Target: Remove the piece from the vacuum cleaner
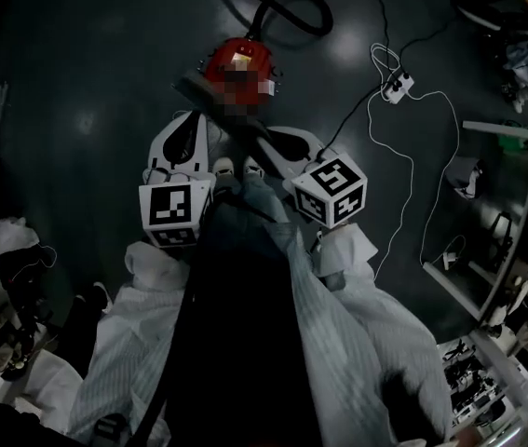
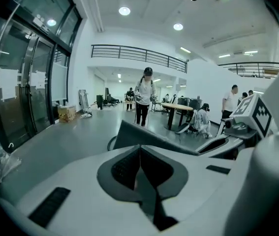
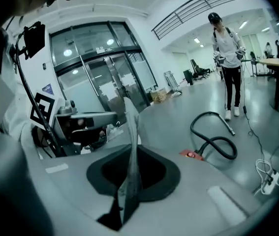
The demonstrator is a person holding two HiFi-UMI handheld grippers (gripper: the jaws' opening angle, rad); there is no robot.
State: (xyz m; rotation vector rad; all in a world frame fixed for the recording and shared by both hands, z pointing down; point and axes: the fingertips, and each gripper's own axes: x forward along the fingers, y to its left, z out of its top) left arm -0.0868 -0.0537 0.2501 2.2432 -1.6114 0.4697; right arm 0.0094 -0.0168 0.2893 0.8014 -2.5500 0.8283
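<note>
While the flat grey piece point(image 1: 265, 147) hangs over the red vacuum cleaner point(image 1: 231, 60), its long axis slants from far-left to near-right, with its near end pinched edge-on in the right gripper point(image 3: 129, 191). The left gripper point(image 2: 140, 176) sits beside it, jaws pressed together. Glossy grey floor point(image 1: 87, 110) lies below, with glass doors point(image 3: 105, 68) beyond.

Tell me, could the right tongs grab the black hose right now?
Probably not: the right tongs are shut on the thin grey piece, so they are full, though the black hose itself lies unobstructed.
</note>
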